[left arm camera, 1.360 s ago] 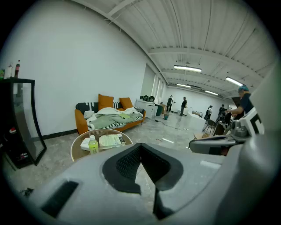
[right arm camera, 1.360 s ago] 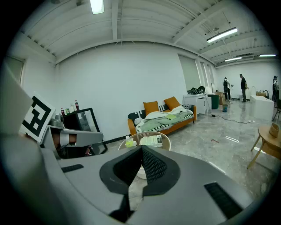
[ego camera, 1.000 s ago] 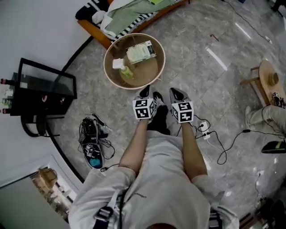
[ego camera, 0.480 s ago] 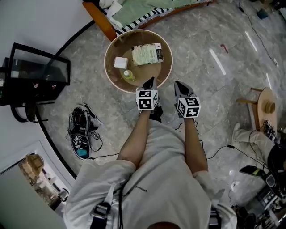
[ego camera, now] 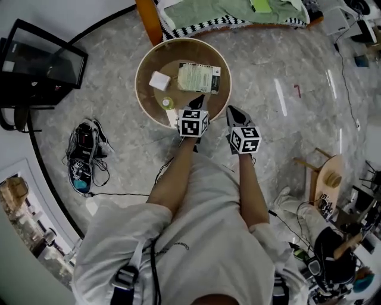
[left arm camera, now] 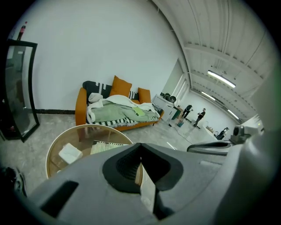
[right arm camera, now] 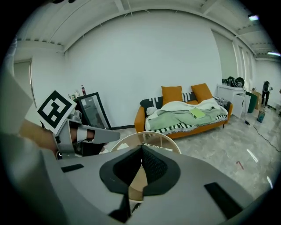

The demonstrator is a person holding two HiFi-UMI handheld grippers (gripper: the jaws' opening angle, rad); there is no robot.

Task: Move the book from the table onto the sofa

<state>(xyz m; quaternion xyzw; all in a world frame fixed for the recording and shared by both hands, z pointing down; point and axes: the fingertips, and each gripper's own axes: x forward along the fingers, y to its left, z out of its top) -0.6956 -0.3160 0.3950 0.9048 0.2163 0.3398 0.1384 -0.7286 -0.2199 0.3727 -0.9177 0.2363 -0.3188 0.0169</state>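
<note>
Book (ego camera: 199, 78) x1, flat on round table (ego camera: 137, 83), far half, nearer the sofa side; neither gripper has it. 2 grippers, both w/ jaws pressed together, nothing between them. Left gripper (ego camera: 198, 100) has its tip over the table's near part, just short of the book's near edge, not touching it. Right gripper (ego camera: 232, 111) sits beside it, tip just outside the rim, over the floor. Each points fwd & slightly down.

Table holds 3 things: the book, 1 white box (ego camera: 159, 80) to its left, and 1 small yellow-green bottle (ego camera: 167, 103) near the front rim, close to the left gripper.

Beyond the table: 1 orange sofa (ego camera: 147, 18) w/ 1 green blanket (ego camera: 238, 11) spread over the seat, 1 flat green item (ego camera: 260, 5) on the blanket, and 2 orange cushions (right arm camera: 171, 94) at the back. Book & sofa well apart.

To the left, 1 black glass-front cabinet (ego camera: 38, 62) by the wall; dark shoes (ego camera: 83, 156) on the floor, count unclear. Far off in the left gripper view, 2 people (left arm camera: 188, 110) standing.
</note>
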